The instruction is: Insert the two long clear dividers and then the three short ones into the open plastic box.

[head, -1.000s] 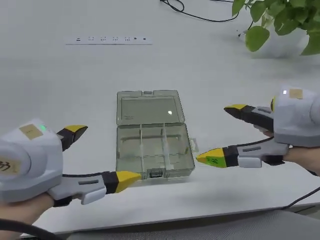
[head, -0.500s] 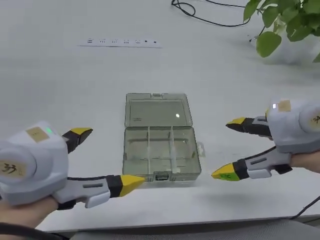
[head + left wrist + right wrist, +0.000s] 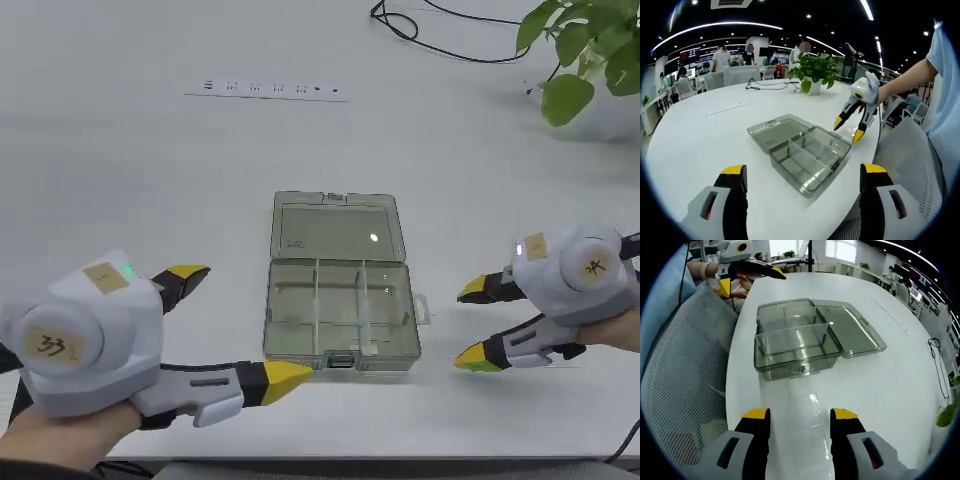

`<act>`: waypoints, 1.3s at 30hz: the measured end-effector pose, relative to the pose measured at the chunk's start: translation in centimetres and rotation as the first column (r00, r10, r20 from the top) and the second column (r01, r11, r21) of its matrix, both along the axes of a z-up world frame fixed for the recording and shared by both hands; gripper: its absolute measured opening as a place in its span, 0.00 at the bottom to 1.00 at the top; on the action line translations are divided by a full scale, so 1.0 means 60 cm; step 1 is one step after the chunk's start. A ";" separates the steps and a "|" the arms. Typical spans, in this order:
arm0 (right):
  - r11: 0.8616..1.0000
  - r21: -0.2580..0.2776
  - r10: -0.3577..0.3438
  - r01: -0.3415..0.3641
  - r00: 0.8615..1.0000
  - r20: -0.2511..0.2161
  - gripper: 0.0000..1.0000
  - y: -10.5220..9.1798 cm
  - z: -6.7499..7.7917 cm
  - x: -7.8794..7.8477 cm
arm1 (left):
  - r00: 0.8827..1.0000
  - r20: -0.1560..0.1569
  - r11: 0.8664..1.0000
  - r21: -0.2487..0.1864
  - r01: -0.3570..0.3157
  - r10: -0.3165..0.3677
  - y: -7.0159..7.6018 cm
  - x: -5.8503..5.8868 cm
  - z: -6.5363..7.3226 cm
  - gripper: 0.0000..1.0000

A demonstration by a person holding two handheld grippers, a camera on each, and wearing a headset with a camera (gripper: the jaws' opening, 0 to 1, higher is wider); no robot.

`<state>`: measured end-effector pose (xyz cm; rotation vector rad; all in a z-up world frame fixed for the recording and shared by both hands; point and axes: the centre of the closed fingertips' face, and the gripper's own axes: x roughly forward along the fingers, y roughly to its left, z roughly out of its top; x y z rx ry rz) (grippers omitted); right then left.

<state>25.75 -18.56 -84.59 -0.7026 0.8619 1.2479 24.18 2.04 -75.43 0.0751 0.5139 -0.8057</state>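
White table [image 3: 150, 200]: box [image 3: 270, 322] holds two dividers [image 3: 317, 305]; left gripper [image 3: 250, 321], right gripper [image 3: 467, 325] gape empty.

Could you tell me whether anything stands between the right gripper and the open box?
Only a small clear piece, lying flat on the table beside the box, sits between it and the right gripper.
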 end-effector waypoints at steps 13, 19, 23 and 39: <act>0.987 -0.111 0.116 -0.114 0.993 0.010 0.39 -0.011 -0.017 -0.002 | 1.000 0.001 1.000 -0.005 -0.013 0.013 0.007 0.001 -0.002 0.95; 0.984 -0.120 0.135 -0.134 0.991 -0.002 0.35 -0.003 -0.017 -0.004 | 1.000 -0.001 1.000 -0.010 -0.016 0.016 0.008 0.001 -0.003 0.95; 0.983 -0.129 0.134 -0.133 0.991 -0.006 0.34 -0.003 -0.016 -0.002 | 1.000 -0.001 1.000 -0.014 -0.014 0.014 0.006 0.000 -0.002 0.95; 0.973 -0.187 0.131 -0.132 0.991 -0.014 0.33 -0.002 -0.015 -0.003 | 1.000 0.007 0.999 -0.041 -0.018 0.018 0.002 0.003 0.003 0.94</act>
